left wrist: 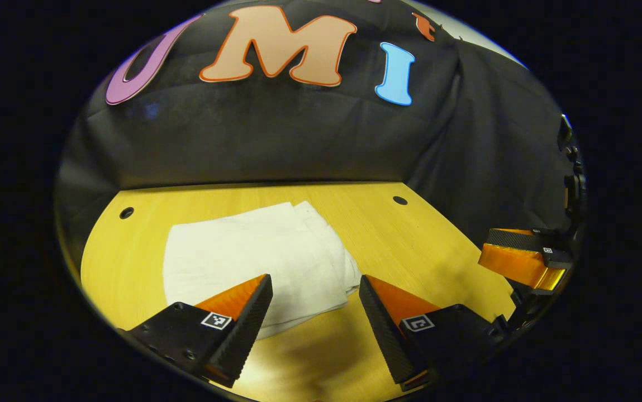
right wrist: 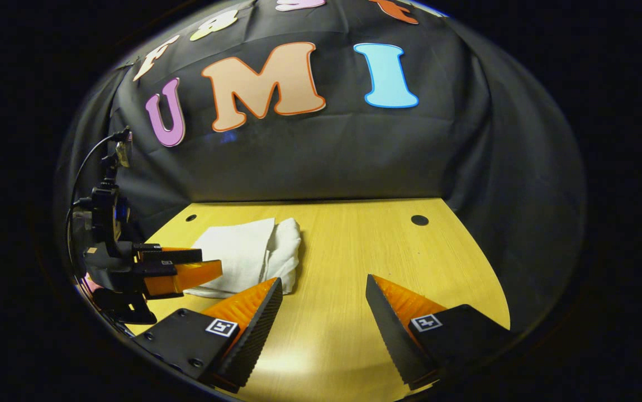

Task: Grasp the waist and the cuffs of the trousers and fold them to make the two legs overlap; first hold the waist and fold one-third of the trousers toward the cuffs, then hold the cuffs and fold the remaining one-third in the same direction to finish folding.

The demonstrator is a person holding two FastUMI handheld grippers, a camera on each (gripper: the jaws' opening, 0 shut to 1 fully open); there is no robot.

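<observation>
We judged the folding finished, the trousers (left wrist: 253,262) lying as a compact bundle on the table (left wrist: 410,240), so with the left gripper (left wrist: 315,285) and right gripper (right wrist: 323,287) both spread open and empty above the table's near edge, only squaring the bundle's edges remained worthwhile.

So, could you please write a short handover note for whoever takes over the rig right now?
Left gripper: open, holding nothing, above the near edge of the white trousers.
Right gripper: open, holding nothing, over bare wooden table to the right of the trousers.
Trousers: lying as a compact folded stack on the table's left half.
Done: the folds look finished.
Left: perhaps only check the stack is tidy and draw both grippers away.
</observation>
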